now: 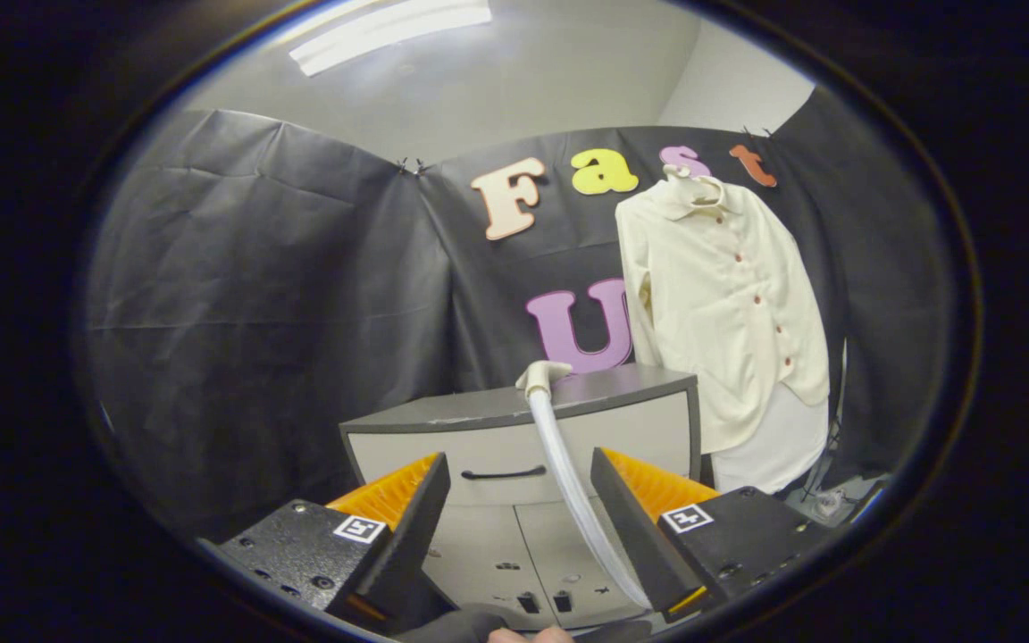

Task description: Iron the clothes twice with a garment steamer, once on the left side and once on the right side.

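Steamer head (curved white hose) beyond parted jaws; cream shirt hangs.

no readable text, only coded gripper markers

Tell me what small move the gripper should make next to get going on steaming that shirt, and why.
Probably ease forward toward the steamer head resting on the cabinet. The gripper is open and holds nothing; the hose runs between its fingers but well ahead. The shirt hangs untouched beyond, so the steamer must be picked up first.
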A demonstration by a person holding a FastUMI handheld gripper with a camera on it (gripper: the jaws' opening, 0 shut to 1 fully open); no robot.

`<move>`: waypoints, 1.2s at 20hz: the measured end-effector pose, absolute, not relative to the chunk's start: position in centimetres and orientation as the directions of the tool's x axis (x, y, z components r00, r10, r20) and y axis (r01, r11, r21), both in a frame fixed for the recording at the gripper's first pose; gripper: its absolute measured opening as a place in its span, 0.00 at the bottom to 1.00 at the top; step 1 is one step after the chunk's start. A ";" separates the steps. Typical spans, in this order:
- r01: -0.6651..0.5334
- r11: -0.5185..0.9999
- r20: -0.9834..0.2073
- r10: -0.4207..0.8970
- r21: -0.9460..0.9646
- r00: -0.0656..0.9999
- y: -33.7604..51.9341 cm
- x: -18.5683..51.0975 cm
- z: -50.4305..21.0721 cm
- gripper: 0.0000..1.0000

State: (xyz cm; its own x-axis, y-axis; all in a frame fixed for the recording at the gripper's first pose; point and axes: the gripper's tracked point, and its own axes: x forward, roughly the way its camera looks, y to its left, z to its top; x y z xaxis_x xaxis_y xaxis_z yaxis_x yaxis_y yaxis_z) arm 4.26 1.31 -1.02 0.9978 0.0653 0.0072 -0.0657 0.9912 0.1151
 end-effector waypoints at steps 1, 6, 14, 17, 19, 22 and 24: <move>-0.064 0.991 0.007 0.064 0.114 0.998 1.1 4.8 -0.8 0.96; -0.043 0.995 0.001 0.043 0.091 0.999 0.2 7.8 0.0 0.96; -0.062 0.998 -0.073 0.063 0.008 0.995 2.1 16.0 -0.2 0.96; -0.072 0.997 -0.112 0.072 -0.001 0.991 2.5 19.0 -0.3 0.96; -0.072 0.997 -0.130 0.070 -0.012 0.989 2.5 20.9 -0.1 0.96; -0.053 0.995 -0.157 0.038 -0.088 0.987 1.9 23.9 -0.1 0.97; -0.057 0.992 -0.191 0.035 -0.110 0.981 2.1 25.8 -0.8 0.97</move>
